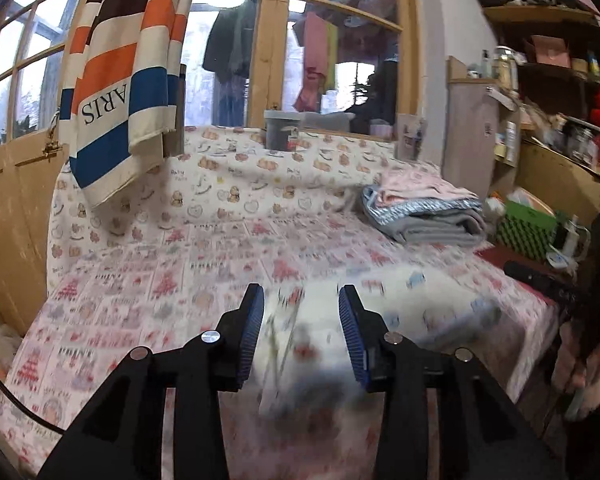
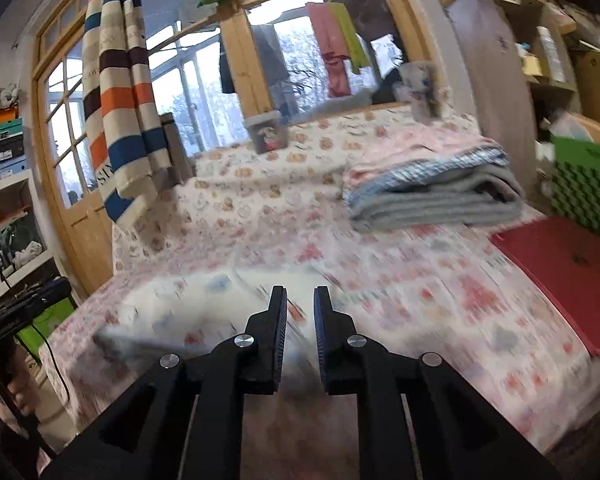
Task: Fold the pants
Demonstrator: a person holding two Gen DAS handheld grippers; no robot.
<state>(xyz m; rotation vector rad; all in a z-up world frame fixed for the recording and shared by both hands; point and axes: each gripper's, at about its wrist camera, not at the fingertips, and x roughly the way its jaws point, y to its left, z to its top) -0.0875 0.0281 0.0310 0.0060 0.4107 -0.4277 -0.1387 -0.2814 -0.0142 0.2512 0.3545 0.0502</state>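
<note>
- Left wrist view: the left gripper (image 1: 301, 294) stands released, its blue-padded jaws well apart above the pants (image 1: 380, 304), a pale printed garment lying blurred on the near part of the bed (image 1: 148, 280); nothing is pressed between the pads.
- The bed carries a pink-and-white patterned cover; a folded pile of clothes (image 1: 424, 212) rests far right on it.
- A striped towel (image 1: 120, 80) hangs at far left before a wood-framed window (image 1: 272, 60); a dark lidded tub (image 1: 282, 130) stands on the far edge of the bed.
- Shelves (image 1: 548, 68) crowded with goods fill the right wall.
- Right wrist view: the right gripper (image 2: 300, 300) shows a narrow gap between its black jaws, gripping nothing; the pants (image 2: 180, 308) lie blurred to its near left.
- A red flat case (image 2: 560, 276) lies on the bed's right side, a green box (image 2: 584, 188) beyond it, the folded pile (image 2: 432, 184) far right.
</note>
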